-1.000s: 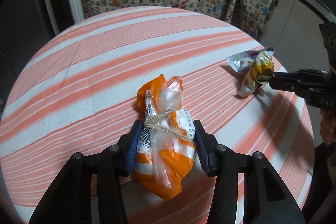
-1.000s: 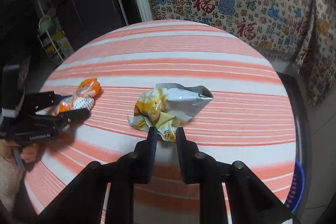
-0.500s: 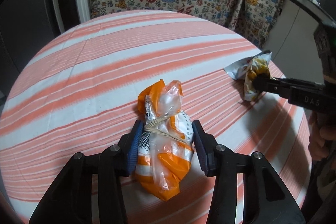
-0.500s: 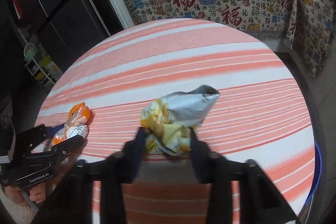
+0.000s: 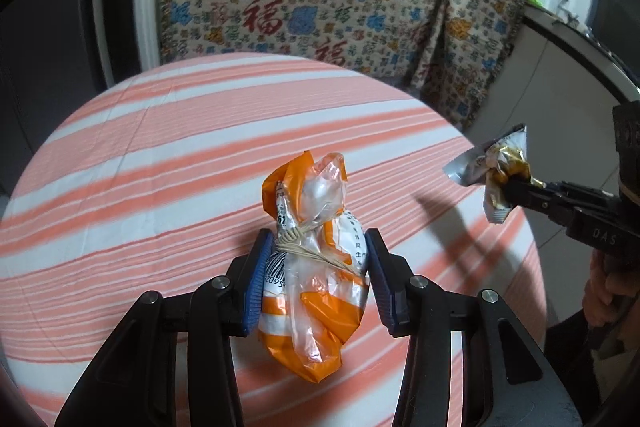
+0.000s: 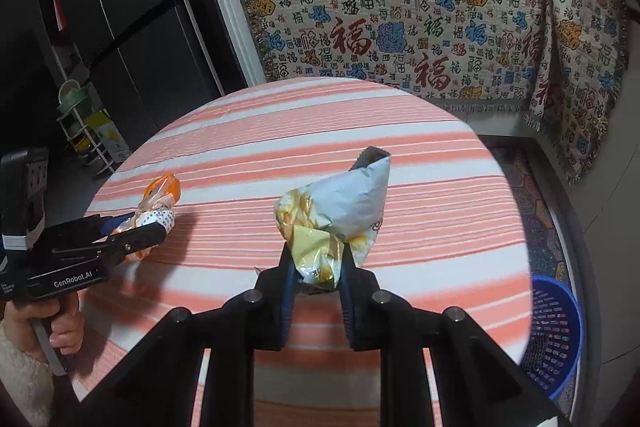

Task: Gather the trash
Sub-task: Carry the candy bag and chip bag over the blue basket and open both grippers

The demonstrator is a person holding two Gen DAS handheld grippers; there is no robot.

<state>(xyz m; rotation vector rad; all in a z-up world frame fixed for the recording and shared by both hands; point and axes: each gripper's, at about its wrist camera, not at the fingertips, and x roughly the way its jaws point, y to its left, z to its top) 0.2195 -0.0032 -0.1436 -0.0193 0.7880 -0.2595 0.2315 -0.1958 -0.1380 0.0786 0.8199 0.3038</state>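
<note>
My left gripper (image 5: 316, 259) is shut on an orange, white and clear plastic bag (image 5: 316, 279) tied with a rubber band, held just above the round striped table (image 5: 160, 167). It also shows at the left of the right wrist view (image 6: 154, 215). My right gripper (image 6: 316, 263) is shut on a crumpled silver and yellow snack wrapper (image 6: 340, 215), lifted off the table. That wrapper shows at the right of the left wrist view (image 5: 494, 171), held over the table's right edge.
A blue plastic basket (image 6: 556, 331) stands on the floor at the table's lower right. A patterned cloth (image 6: 420, 15) covers furniture behind the table. A dark fridge (image 6: 120, 19) stands at the back left.
Both grippers have risen. The right gripper closed on the snack wrapper and lifted it off the table. The left gripper kept its hold on the orange bag and lifted it slightly.
</note>
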